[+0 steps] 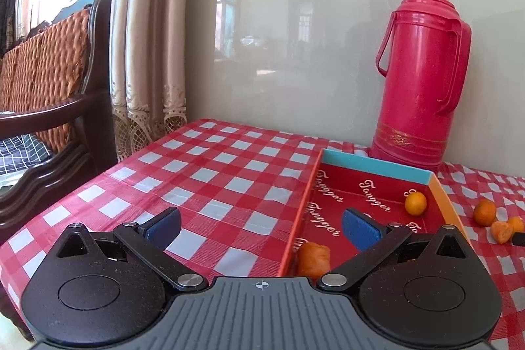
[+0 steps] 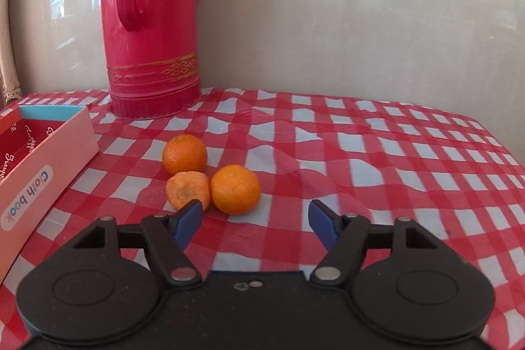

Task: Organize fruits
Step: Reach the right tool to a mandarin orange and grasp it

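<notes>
My right hand-held gripper (image 2: 254, 220) hangs wide open and empty just short of the fruit, its left blue pad (image 2: 187, 218) nearly touching the peeled piece (image 2: 187, 190). The nearest whole tangerine (image 2: 235, 188) sits a little left of the centre line between the jaws, so I judge I would need to slide left before closing. It rests against the peeled piece, and a second tangerine (image 2: 184, 154) lies just behind, close to both.

My left hand-held gripper (image 1: 262, 227) is also wide open and holds nothing; it hovers over the near left edge of the box (image 1: 377, 162), one pad over the cloth, one over the box floor.

These tangerines look light, round and firm-skinned but soft under pressure. I would take one across its widest part and squeeze gently, since a hard pinch could bruise it or let it squirt out. The peeled piece looks pale, rough and moist, likely softer and more easily crushed.

In the box there is already one tangerine (image 1: 415, 203) by the far right wall and another orange piece (image 1: 313, 258) at the near left wall. The three loose ones lie on the checked counter (image 2: 393, 173) right of the box, in front of the red flask (image 2: 149, 22).
</notes>
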